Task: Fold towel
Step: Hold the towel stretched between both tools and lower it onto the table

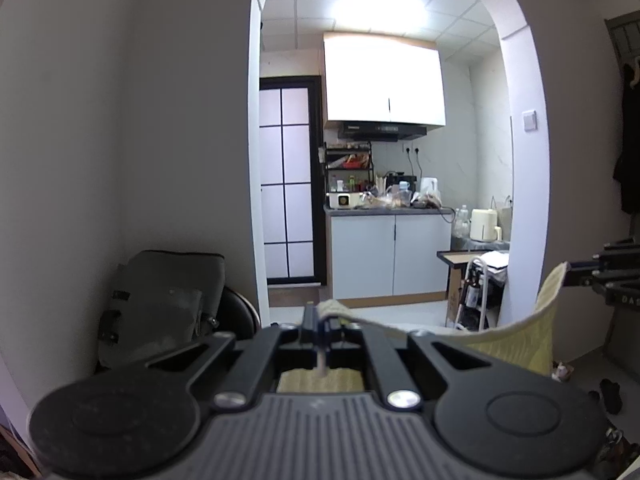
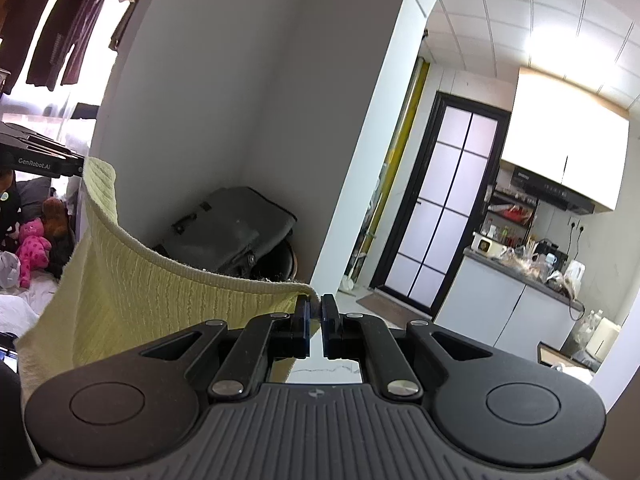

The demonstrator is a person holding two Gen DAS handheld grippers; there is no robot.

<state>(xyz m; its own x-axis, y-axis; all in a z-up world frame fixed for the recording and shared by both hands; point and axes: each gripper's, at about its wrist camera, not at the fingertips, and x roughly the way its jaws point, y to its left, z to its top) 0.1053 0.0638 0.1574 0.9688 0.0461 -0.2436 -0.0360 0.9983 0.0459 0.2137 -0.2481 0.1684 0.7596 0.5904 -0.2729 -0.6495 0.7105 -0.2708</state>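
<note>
A pale yellow ribbed towel (image 2: 132, 288) hangs in the air between my two grippers, its top hem sagging in a curve. My left gripper (image 1: 320, 314) is shut on one top corner of the towel (image 1: 532, 332). My right gripper (image 2: 315, 308) is shut on the other top corner, the cloth pinched between its pads. In the left wrist view the right gripper (image 1: 576, 270) shows at the right edge holding the far corner. In the right wrist view the left gripper (image 2: 78, 166) shows at the left edge. The towel's lower part is hidden.
A grey bag (image 1: 164, 300) sits in the wall corner ahead. An arched opening leads to a kitchen with white cabinets (image 1: 388, 256) and a black-framed glass door (image 1: 286, 184). Clothes hang at upper left (image 2: 68, 28). Pink plush toys (image 2: 34, 248) lie at left.
</note>
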